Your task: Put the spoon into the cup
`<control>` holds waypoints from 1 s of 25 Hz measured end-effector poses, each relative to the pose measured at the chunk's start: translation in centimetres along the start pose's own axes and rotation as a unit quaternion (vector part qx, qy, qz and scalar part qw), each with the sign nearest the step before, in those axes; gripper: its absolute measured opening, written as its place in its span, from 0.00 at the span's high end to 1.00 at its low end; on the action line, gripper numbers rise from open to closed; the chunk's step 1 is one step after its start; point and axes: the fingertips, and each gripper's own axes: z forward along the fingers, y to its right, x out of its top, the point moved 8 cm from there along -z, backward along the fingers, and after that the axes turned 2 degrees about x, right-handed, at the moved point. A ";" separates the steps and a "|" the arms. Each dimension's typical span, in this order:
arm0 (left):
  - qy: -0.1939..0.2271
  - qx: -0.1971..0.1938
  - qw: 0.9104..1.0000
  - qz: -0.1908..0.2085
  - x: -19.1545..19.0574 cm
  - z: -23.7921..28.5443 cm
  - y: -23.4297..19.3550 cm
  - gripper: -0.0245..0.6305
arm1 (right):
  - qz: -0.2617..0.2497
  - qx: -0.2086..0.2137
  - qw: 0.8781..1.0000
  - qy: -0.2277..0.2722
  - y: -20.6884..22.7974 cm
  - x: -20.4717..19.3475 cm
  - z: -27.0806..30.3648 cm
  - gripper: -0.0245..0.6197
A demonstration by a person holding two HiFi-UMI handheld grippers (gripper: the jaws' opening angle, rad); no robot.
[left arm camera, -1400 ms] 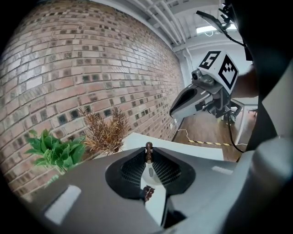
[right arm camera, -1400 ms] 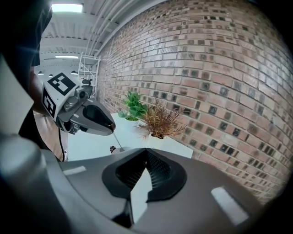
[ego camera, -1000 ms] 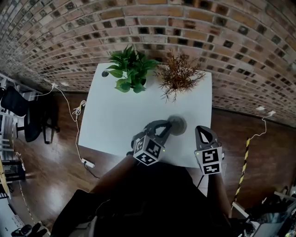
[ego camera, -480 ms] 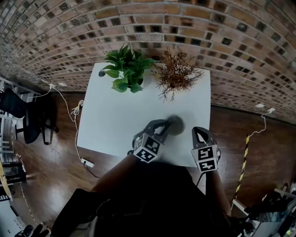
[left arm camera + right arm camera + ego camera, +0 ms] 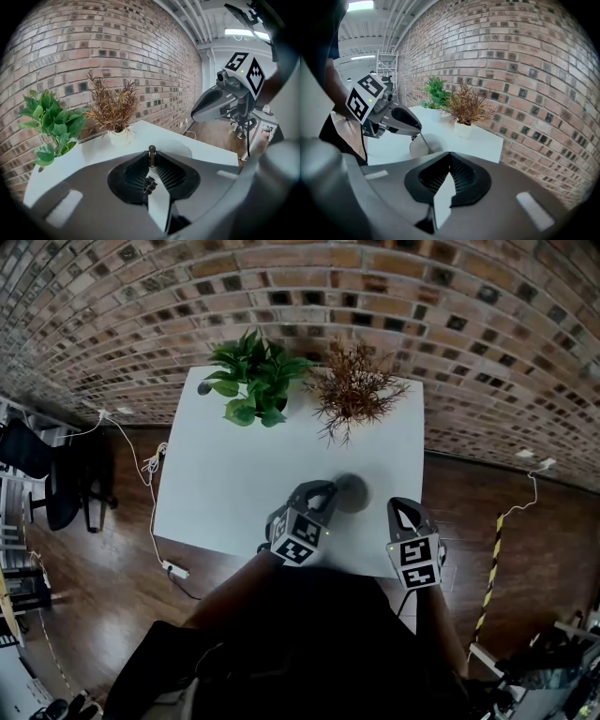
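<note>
A grey cup stands on the white table near its front edge; the right gripper view shows the cup too. My left gripper is shut on a thin spoon, whose brown handle end sticks up between its jaws. In the right gripper view the spoon's shaft slants down from the left gripper into the cup's mouth. The bowl of the spoon is hidden. My right gripper hovers to the right of the cup, shut and empty.
A green potted plant and a dried brown plant in a white pot stand at the table's far edge by the brick wall. Cables and a power strip lie on the wooden floor at left.
Both grippers have sunk a little toward the table. The left one keeps its hold on the spoon at the cup.
</note>
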 end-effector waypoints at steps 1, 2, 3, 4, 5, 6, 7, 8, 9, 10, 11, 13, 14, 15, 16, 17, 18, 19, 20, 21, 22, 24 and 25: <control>-0.001 0.003 1.000 0.002 0.0 0.0 0.0 0.90 | -0.003 0.000 1.000 0.000 0.0 0.0 -0.1 0.95; -0.002 0.006 1.000 0.003 -0.1 0.0 -0.1 0.90 | -0.006 0.001 1.000 0.000 -0.1 0.0 -0.1 0.95; -0.004 0.008 1.000 0.003 -0.1 0.1 -0.2 0.90 | -0.008 0.001 1.000 0.001 -0.1 0.0 -0.2 0.95; -0.006 0.011 1.000 0.004 -0.1 0.1 -0.2 0.90 | -0.009 0.001 1.000 0.003 -0.2 0.0 -0.3 0.95; -0.009 0.013 1.000 0.005 -0.1 0.1 -0.3 0.90 | -0.009 0.002 1.000 0.005 -0.2 0.1 -0.4 0.95; -0.012 0.016 1.000 0.006 -0.2 0.2 -0.3 0.90 | -0.010 0.002 1.000 0.007 -0.2 0.1 -0.6 0.95; -0.014 0.018 1.000 0.007 -0.2 0.2 -0.3 0.89 | -0.010 0.002 1.000 0.010 -0.2 0.2 -0.7 0.95; -0.016 0.019 1.000 0.007 -0.2 0.2 -0.3 0.88 | -0.010 0.003 1.000 0.013 -0.2 0.2 -0.8 0.95; -0.017 0.021 1.000 0.007 -0.2 0.2 -0.3 0.86 | -0.010 0.003 1.000 0.017 -0.2 0.3 -0.9 0.95; -0.017 0.024 1.000 0.006 -0.2 0.1 -0.4 0.84 | -0.010 0.003 1.000 0.021 -0.2 0.3 -1.0 0.95; -0.015 0.027 1.000 0.006 -0.1 0.1 -0.4 0.82 | -0.010 0.003 1.000 0.026 -0.3 0.4 -1.2 0.95; -0.012 0.035 0.999 0.006 0.0 -0.1 -0.5 0.75 | -0.010 0.003 0.999 0.031 -0.3 0.3 -1.5 0.95; -0.011 0.038 0.999 0.007 0.1 -0.2 -0.5 0.74 | -0.011 0.003 0.999 0.032 -0.4 0.3 -1.7 0.95; -0.010 0.041 0.999 0.007 0.2 -0.3 -0.4 0.74 | -0.011 0.003 0.999 0.033 -0.4 0.2 -1.9 0.95; -0.010 0.044 0.999 0.006 0.2 -0.4 -0.3 0.74 | -0.012 0.003 0.999 0.035 -0.4 0.1 -2.2 0.95; -0.008 0.047 0.999 0.004 0.3 -0.6 -0.2 0.73 | -0.012 0.002 0.999 0.037 -0.4 0.0 -2.5 0.95; -0.006 0.050 0.999 0.001 0.4 -0.9 -0.2 0.72 | -0.013 0.002 0.999 0.040 -0.3 -0.1 -2.8 0.95; -0.003 0.056 0.998 -0.002 0.6 -1.3 -0.3 0.72 | -0.013 0.003 0.999 0.045 -0.2 -0.1 -3.1 0.95; -0.001 0.064 0.998 -0.002 0.9 -1.9 -0.3 0.72 | -0.014 0.004 0.999 0.050 -0.1 -0.1 -3.4 0.95; 0.005 0.072 0.997 -0.003 1.3 -2.5 -0.3 0.72 | -0.015 0.006 0.998 0.054 0.2 -0.1 -3.7 0.95; 0.014 0.078 0.997 -0.008 1.8 -3.0 0.0 0.72 | -0.016 0.006 0.998 0.058 0.5 -0.2 -4.3 0.95; 0.038 0.082 0.996 -0.027 2.8 -3.9 0.7 0.72 | -0.014 0.002 0.998 0.066 1.1 -0.6 -5.5 0.95; 0.050 0.086 0.994 -0.040 3.2 -4.7 0.9 0.72 | -0.012 0.002 0.997 0.073 1.2 -0.7 -5.8 0.95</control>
